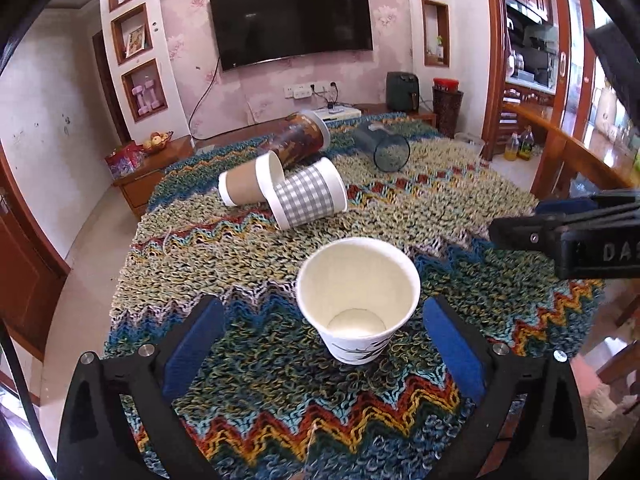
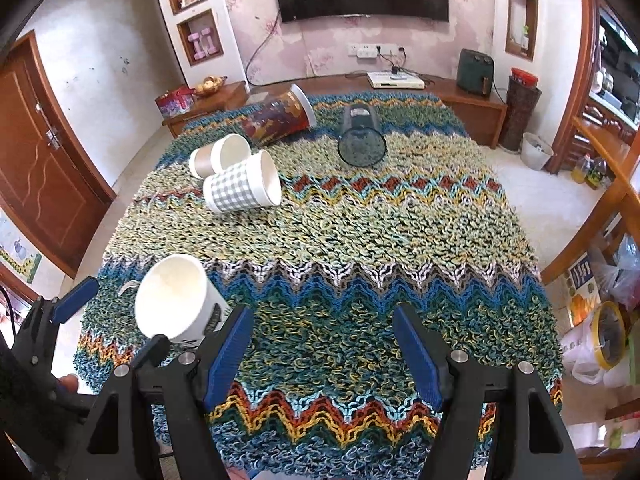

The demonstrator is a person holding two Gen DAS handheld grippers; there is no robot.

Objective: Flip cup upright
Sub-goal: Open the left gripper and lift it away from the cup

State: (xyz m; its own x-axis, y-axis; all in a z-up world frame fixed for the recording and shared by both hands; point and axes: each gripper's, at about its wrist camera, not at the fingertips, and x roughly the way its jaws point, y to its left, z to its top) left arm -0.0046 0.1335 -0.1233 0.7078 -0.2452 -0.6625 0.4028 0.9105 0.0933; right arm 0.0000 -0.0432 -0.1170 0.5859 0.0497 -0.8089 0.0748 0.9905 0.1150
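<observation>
A white paper cup (image 1: 357, 300) with a dark leaf print stands upright on the knitted cloth, between the open blue pads of my left gripper (image 1: 324, 336), which do not touch it. It also shows in the right wrist view (image 2: 176, 300), at the left. My right gripper (image 2: 322, 350) is open and empty over the cloth, to the right of the cup. Farther back lie a grey checked cup (image 1: 306, 198), a brown sleeved cup (image 1: 250, 182), a tall printed tumbler (image 1: 298, 140) and a dark clear glass (image 1: 386, 148), all on their sides.
The table is covered by a zigzag knitted cloth (image 2: 380, 240). A TV (image 1: 290, 20) hangs on the far wall above a low wooden cabinet. A wooden chair (image 1: 568, 152) stands at the right. The right gripper's body (image 1: 568, 236) shows in the left wrist view.
</observation>
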